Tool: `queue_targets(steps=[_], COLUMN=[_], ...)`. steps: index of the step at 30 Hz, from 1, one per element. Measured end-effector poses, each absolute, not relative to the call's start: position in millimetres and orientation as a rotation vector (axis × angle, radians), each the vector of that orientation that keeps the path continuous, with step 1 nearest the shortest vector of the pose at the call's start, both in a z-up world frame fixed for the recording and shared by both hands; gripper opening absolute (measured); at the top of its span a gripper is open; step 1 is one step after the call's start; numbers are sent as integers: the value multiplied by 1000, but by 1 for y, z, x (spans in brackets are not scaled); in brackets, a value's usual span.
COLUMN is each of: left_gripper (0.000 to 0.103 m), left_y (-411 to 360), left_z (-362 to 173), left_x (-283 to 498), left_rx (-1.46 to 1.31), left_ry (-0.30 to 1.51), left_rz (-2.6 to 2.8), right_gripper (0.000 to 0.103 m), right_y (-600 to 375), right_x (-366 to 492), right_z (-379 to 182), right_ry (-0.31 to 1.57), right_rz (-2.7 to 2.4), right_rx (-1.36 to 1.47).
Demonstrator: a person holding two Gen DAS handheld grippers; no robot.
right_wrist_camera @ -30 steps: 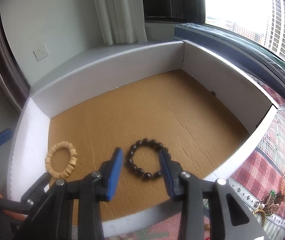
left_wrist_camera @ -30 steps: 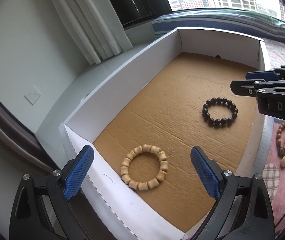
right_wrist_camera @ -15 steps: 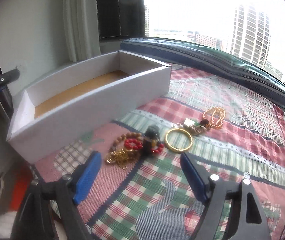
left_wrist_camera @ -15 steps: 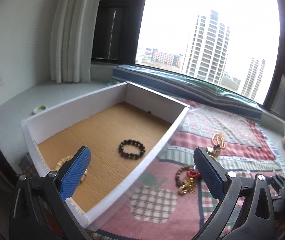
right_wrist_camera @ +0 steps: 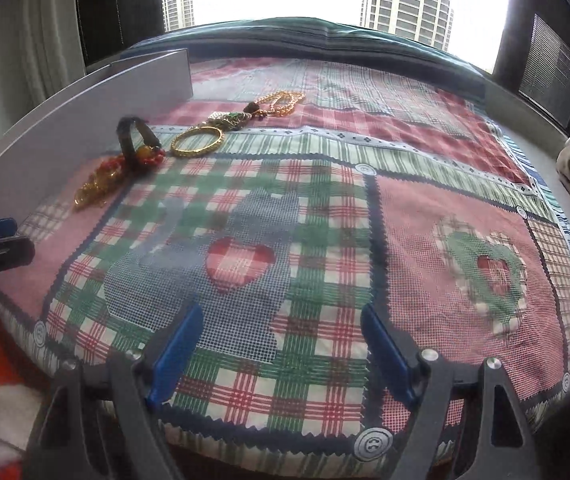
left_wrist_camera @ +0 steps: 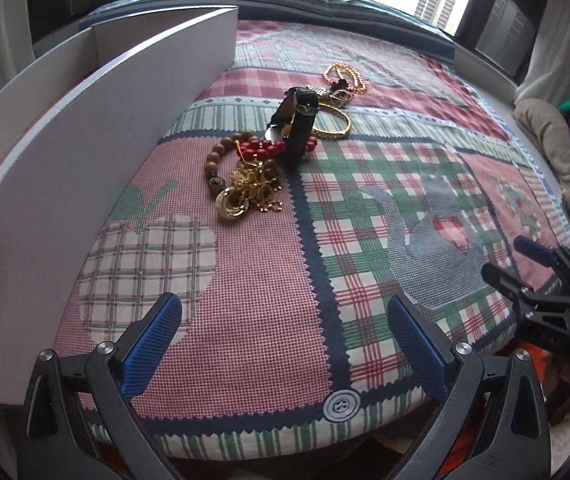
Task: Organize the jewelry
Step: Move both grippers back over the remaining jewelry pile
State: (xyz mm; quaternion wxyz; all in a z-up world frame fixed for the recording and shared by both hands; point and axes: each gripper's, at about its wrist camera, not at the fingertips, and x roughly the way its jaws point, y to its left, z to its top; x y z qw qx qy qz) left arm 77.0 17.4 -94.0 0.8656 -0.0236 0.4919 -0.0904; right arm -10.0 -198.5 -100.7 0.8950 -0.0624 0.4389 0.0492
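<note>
Both the left tool (left_wrist_camera: 285, 340) and the right tool (right_wrist_camera: 281, 350) hang open and empty over the quilt (left_wrist_camera: 365, 208). The jewelry pile (left_wrist_camera: 261, 164) lies on the quilt just beside the white box (left_wrist_camera: 125, 120), with a watch (left_wrist_camera: 297, 120) and gold bangle (left_wrist_camera: 335, 124) at its far end.

Your left gripper (left_wrist_camera: 285, 344) has its blue-padded fingers (left_wrist_camera: 151, 344) spread wide, nothing between them, pointing forward and slightly down. Your right gripper (right_wrist_camera: 281, 354) is also wide apart and empty, its fingers (right_wrist_camera: 175, 356) aimed the same way. Each gripper shows at the edge of the other's view, side by side.
</note>
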Motion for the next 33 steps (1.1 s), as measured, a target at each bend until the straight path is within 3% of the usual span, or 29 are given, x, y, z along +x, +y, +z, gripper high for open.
queue_targets(steps=[10,33], left_gripper=[102,103], left_y=[27,12], left_z=[-125,-131], left_x=[91,88], left_rx=[-73,89], left_ry=[1131,1108], left_rz=[-135,-152], right_gripper=[85,90], right_y=[-189,-190], right_x=[-6,0], right_z=[-124,-125], right_ry=[995,1030], right_rz=[116,105], right_rx=[-127,-124])
